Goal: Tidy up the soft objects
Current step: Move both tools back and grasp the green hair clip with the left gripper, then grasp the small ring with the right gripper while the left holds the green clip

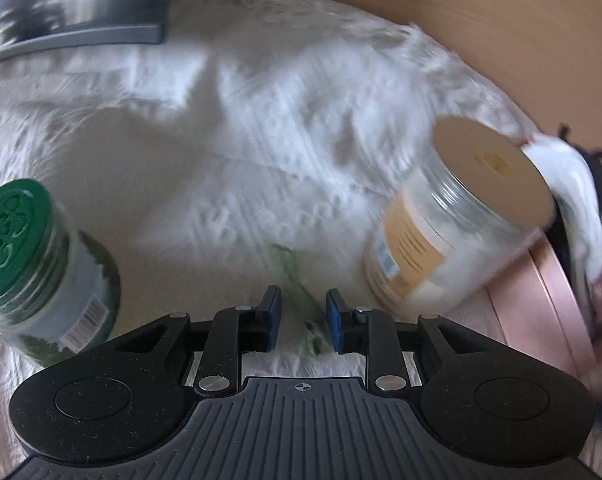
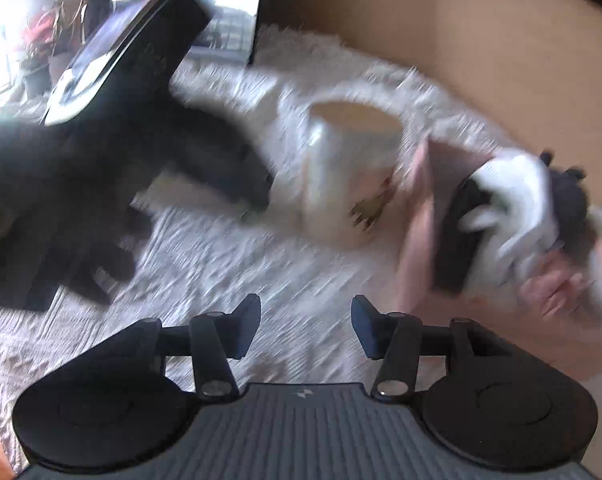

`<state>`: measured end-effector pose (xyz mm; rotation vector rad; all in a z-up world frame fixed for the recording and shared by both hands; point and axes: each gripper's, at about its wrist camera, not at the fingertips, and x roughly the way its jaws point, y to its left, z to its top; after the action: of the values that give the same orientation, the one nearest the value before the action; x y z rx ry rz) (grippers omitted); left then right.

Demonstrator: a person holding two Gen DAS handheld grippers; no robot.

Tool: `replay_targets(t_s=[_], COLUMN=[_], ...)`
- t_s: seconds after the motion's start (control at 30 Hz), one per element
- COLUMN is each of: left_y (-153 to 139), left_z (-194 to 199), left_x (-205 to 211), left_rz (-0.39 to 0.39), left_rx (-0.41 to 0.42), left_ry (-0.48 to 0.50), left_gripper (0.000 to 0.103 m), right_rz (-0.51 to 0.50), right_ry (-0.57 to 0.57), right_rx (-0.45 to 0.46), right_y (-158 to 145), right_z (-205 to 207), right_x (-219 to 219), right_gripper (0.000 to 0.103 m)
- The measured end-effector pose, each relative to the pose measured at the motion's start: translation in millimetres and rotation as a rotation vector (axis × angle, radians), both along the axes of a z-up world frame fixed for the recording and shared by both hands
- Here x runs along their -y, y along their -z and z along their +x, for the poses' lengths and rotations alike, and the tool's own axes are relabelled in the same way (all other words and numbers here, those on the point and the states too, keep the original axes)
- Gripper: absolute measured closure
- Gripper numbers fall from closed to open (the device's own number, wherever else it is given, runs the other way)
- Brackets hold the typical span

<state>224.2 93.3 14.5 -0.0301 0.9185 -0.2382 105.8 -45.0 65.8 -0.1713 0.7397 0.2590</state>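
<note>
My left gripper hovers low over a white fluffy cover, jaws partly apart around a thin green scrap; whether it grips the scrap is unclear. A clear jar with a tan lid stands right of it, a green-lidded jar to its left. A pile of white and black soft items lies in a pink box at far right. My right gripper is open and empty. In its blurred view the jar, the soft pile and the left gripper's dark body show.
A brown cardboard wall runs behind the cover. A dark-framed glossy panel lies at the back left; it also shows in the right wrist view. Both views are motion-blurred.
</note>
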Motion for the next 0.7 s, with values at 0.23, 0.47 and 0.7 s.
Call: replay_targets(t_s=[0.23,0.47,0.7], left_y=[0.5,-3.8,-1.1], left_z=[6.6,13.6,13.1], left_x=[-6.0,-15.0,-30.1], left_rz=[-0.017,-0.055,-0.141], left_rx=[-0.006,-0.077,-0.074], left_ry=[0.045,0.083,0.091], left_gripper=[0.078,0.077,0.077], right_rz=[0.002,0.097,0.09], right_ry=[0.03,0.045,0.044], right_rx=[0.07,0.061,-0.451], right_y=[-57.0,-156.8,-155.3], right_z=[28.4,109.4,244.8], right_x=[1.1,-5.7,-31.5], right_gripper=[0.053,0.053,0.053])
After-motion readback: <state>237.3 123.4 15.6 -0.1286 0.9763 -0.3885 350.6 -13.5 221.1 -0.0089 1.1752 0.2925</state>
